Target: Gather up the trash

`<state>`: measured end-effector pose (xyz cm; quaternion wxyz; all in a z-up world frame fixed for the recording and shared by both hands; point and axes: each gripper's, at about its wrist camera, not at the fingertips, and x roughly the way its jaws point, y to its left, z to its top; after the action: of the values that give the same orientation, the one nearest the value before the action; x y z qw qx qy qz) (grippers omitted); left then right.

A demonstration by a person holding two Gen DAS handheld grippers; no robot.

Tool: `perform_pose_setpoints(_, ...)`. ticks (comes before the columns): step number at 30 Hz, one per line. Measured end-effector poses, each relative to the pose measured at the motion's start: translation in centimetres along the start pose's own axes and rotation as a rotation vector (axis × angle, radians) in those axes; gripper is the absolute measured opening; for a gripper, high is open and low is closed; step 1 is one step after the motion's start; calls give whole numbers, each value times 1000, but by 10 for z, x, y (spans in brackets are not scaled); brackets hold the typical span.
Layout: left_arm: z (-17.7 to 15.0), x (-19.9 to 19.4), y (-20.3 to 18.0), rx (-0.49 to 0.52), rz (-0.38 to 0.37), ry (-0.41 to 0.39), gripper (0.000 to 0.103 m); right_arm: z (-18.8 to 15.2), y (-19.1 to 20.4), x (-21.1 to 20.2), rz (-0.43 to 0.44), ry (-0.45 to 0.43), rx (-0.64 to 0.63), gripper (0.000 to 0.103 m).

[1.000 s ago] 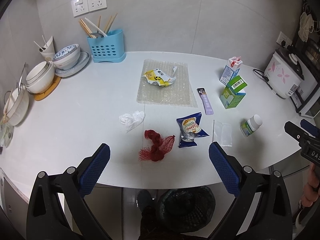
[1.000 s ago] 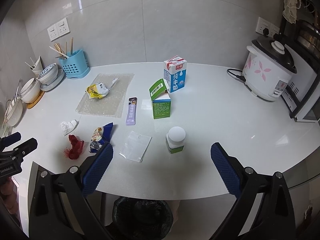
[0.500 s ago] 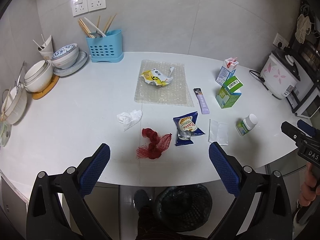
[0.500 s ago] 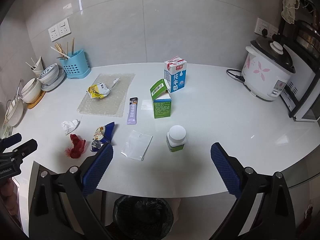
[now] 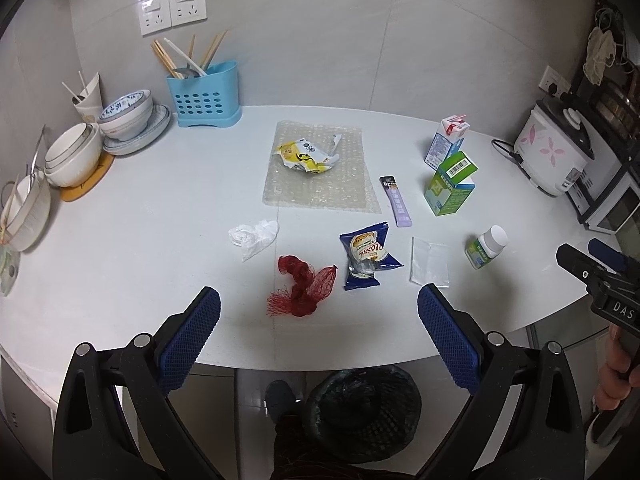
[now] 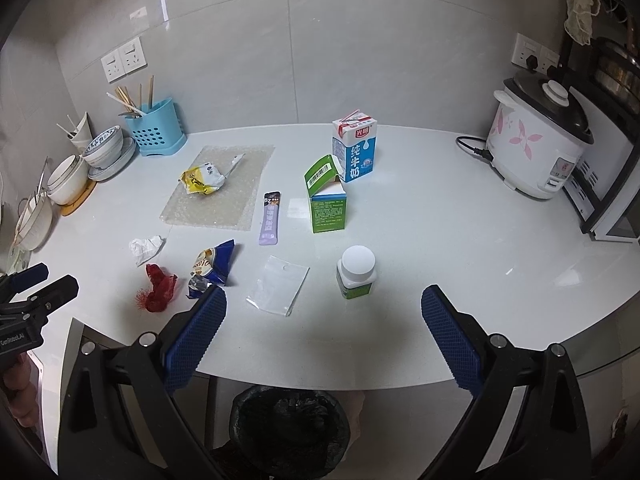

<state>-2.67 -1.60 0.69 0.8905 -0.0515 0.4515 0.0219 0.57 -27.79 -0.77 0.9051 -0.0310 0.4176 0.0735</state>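
Trash lies on the white counter (image 5: 160, 216): a red mesh net (image 5: 302, 290), a crumpled white tissue (image 5: 253, 235), a blue snack bag (image 5: 368, 254), a clear plastic bag (image 5: 429, 261), a purple sachet (image 5: 397, 200), a yellow wrapper (image 5: 306, 157) on bubble wrap (image 5: 320, 188), a green box (image 6: 328, 204), a milk carton (image 6: 355, 151) and a white-capped bottle (image 6: 357, 271). My left gripper (image 5: 319, 330) is open and empty above the counter's front edge, near the net. My right gripper (image 6: 324, 332) is open and empty, in front of the bottle. A black-lined bin (image 6: 290, 426) stands below.
A blue utensil holder (image 5: 204, 94) and stacked bowls and plates (image 5: 120, 120) stand at the back left. A rice cooker (image 6: 540, 146) with its cord stands at the right, beside an oven (image 6: 616, 208).
Both grippers have drawn back and risen slightly, so the counter looks a little farther away. Nothing on the counter has moved.
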Motion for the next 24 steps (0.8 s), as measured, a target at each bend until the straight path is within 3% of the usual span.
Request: perform_pose_setpoints(24, 1, 26, 13, -9, -3, 54, 97, 1, 6, 21, -9, 39, 0, 94)
